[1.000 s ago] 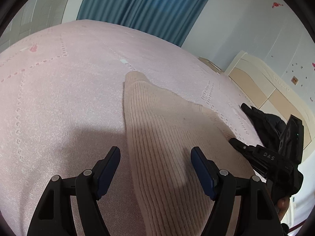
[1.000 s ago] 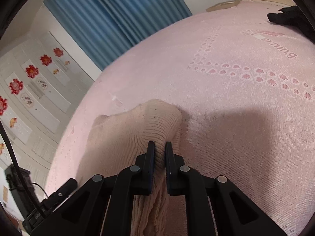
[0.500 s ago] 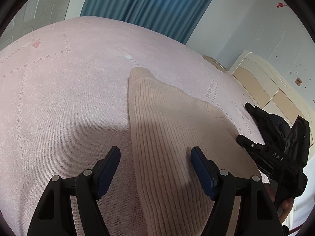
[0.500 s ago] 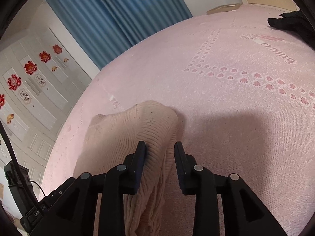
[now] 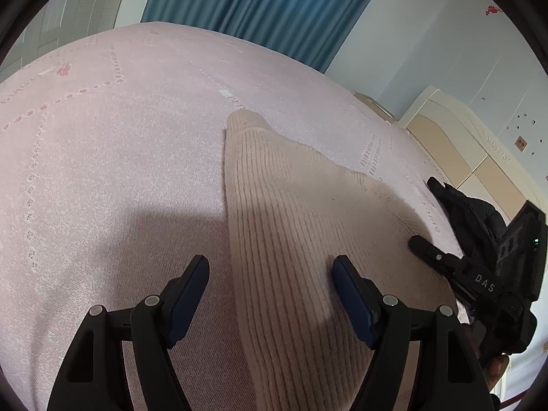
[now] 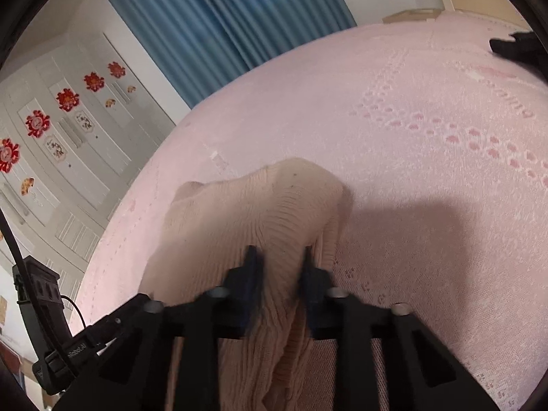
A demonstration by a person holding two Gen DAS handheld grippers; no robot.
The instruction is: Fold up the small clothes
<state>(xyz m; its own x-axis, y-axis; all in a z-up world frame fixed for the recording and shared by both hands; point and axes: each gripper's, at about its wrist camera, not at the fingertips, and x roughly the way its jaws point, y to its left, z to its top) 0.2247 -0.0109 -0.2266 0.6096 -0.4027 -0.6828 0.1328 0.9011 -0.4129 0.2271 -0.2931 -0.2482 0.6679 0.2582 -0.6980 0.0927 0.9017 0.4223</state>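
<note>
Sweater (image 6: 260, 226) between right tool (image 6: 279, 267) pads (blurred), on bedspread (image 6: 411, 171)

A pale pink bedspread with rows of small pink paw prints (image 6: 445, 130) covers the bed. A crumpled black garment (image 5: 469, 212) lies near its edge. Pleated blue curtains (image 6: 222, 24) hang behind, beside grey-white wardrobe doors with red flower decorations (image 6: 68, 99). A cream cabinet (image 5: 455, 150) stands against the light-blue wall.

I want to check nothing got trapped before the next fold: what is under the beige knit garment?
Around the beige knit garment only the pink bedspread shows, running under its edges. Whatever lies beneath its middle is covered by the knit, so a trapped item cannot be ruled out.
</note>
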